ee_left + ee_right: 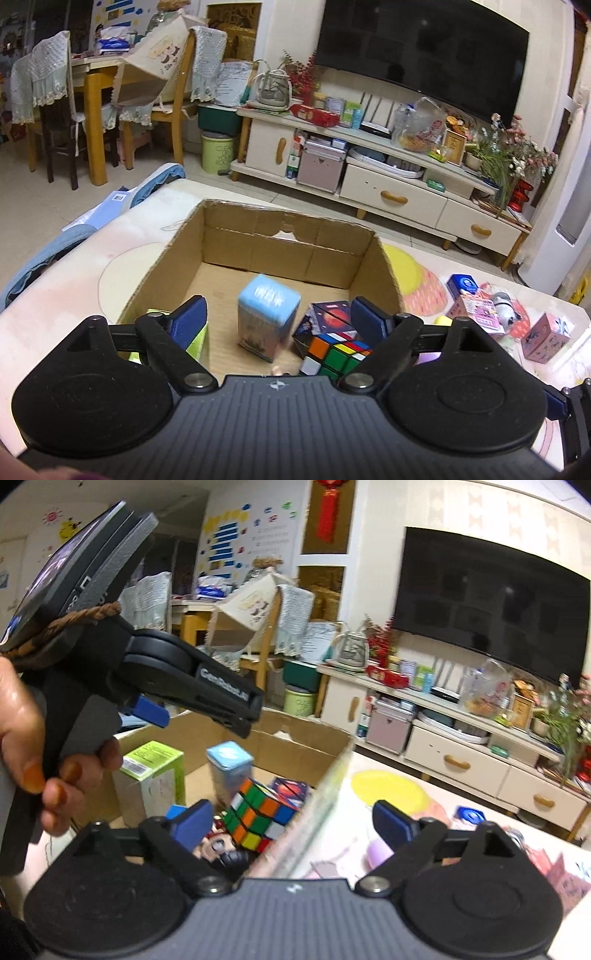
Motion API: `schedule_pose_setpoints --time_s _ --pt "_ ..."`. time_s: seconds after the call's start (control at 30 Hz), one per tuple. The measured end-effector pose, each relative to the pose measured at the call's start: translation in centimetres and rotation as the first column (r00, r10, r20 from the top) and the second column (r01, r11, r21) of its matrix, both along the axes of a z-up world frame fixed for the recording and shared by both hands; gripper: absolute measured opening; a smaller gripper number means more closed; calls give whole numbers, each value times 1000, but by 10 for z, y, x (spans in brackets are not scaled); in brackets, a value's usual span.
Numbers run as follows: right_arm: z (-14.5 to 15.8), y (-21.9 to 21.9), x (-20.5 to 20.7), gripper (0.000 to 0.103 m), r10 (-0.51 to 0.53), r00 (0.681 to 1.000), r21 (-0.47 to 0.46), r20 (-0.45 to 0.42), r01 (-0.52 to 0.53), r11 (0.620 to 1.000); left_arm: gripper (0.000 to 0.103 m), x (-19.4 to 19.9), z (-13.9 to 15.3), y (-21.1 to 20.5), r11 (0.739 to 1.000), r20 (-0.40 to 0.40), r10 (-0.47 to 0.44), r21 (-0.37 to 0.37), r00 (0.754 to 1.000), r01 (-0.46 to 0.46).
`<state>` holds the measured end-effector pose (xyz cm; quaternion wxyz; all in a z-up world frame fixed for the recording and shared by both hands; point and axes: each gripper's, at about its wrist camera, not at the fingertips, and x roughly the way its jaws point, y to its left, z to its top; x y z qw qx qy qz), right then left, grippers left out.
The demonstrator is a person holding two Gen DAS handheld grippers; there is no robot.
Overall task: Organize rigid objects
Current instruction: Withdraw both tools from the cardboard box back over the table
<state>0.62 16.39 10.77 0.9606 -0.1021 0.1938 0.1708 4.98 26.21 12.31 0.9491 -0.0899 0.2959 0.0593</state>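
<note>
An open cardboard box [284, 236] stands on the table and holds a light blue carton [266, 317], a Rubik's cube [334, 352], a dark planet-print box [330, 314] and a green carton [153, 771]. My left gripper [279, 321] is open and empty above the box, the blue carton standing blurred between its fingers without touching them. My right gripper [293, 821] is open and empty over the box's right wall [325, 794]. The right wrist view shows the cube [258, 816], the blue carton [229, 764] and the left gripper's body [192, 679] over the box.
Small boxes lie on the table right of the cardboard box: a blue one [463, 286], a pink one [480, 308] and another pink one [546, 338]. A figurine [218, 845] lies in the box's near corner. A TV stand [388, 177] and chairs [51, 110] stand beyond.
</note>
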Motion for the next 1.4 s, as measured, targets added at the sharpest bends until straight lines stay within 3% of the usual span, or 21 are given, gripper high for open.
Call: schedule_pose_setpoints --time_s 0.4,1.0,1.4 --pt "-13 -40 -13 99 -143 990 33 -7 143 989 103 1 -2 -6 998 7 -67 20 998 67" --pt "-35 -97 -9 101 -264 962 98 -66 269 958 103 8 -11 -20 979 -7 -184 89 983 184" --pt "-47 -157 0 101 -398 914 108 -81 405 908 103 13 -14 -25 962 -8 -245 124 970 244"
